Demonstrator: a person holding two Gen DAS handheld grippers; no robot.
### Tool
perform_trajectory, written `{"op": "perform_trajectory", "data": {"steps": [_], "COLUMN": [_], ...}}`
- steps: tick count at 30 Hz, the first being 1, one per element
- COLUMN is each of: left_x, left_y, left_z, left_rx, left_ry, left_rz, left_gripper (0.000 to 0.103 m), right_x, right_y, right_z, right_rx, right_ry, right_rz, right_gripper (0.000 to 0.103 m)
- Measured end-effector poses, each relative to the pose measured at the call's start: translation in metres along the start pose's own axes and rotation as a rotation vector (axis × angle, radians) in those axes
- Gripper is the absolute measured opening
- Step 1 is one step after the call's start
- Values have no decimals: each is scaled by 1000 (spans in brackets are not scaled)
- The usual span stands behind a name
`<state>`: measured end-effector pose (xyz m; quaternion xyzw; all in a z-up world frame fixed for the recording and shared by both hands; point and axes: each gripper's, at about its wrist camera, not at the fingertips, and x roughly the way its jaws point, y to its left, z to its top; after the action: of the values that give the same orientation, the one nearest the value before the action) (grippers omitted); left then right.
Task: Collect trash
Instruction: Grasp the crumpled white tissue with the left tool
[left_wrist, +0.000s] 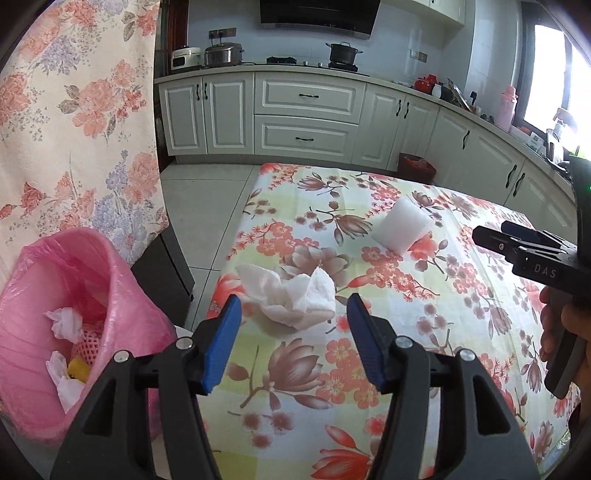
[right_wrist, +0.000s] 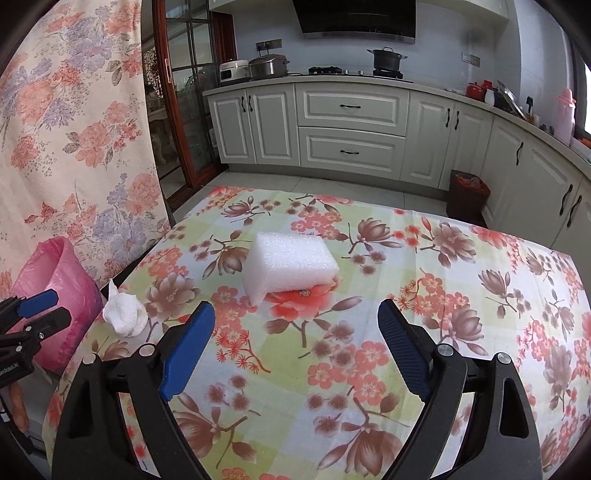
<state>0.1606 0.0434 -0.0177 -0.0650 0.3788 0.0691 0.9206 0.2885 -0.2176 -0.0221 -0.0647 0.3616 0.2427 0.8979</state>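
A crumpled white paper tissue (left_wrist: 291, 299) lies near the left edge of the table covered with a floral-print cloth (left_wrist: 424, 369), just ahead of the left gripper (left_wrist: 293, 339), whose blue-padded jaws stand spread wide and empty on either side of it, apparently lined up to close on the wad. Farther in on the cloth, well apart from the tissue, a white block of packing foam (right_wrist: 290, 264) rests with one edge propped up, and the right gripper (right_wrist: 295, 350) faces it with its jaws likewise spread and holding nothing, probably because that piece is its share. Just beside the table's left edge stands a bin lined with a pink plastic bag (left_wrist: 66, 332), already holding scraps of paper and something yellow, so the carry looks short. A floral curtain (left_wrist: 74, 110) hangs behind the bin; nothing visible blocks either approach.
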Motion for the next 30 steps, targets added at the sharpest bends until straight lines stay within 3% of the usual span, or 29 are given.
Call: {"op": "perform_trajectory", "data": {"steps": [19,27,30], "left_x": [62,78,75], "left_y": [-6,-1,1], "left_z": [9,13,17], "left_rx": [4,7,0], "left_ry": [89,118,103], "left_rz": [6,12,10], "left_gripper": [57,14,13], "right_x": [49,73,83], "right_y": [-11,-10,-10], "right_z": [20,28,30], "right_rx": [-4,-19,-14], "right_ry": [49,77,90], "right_rz": [41,70,85], "right_gripper": [84,84,84]}}
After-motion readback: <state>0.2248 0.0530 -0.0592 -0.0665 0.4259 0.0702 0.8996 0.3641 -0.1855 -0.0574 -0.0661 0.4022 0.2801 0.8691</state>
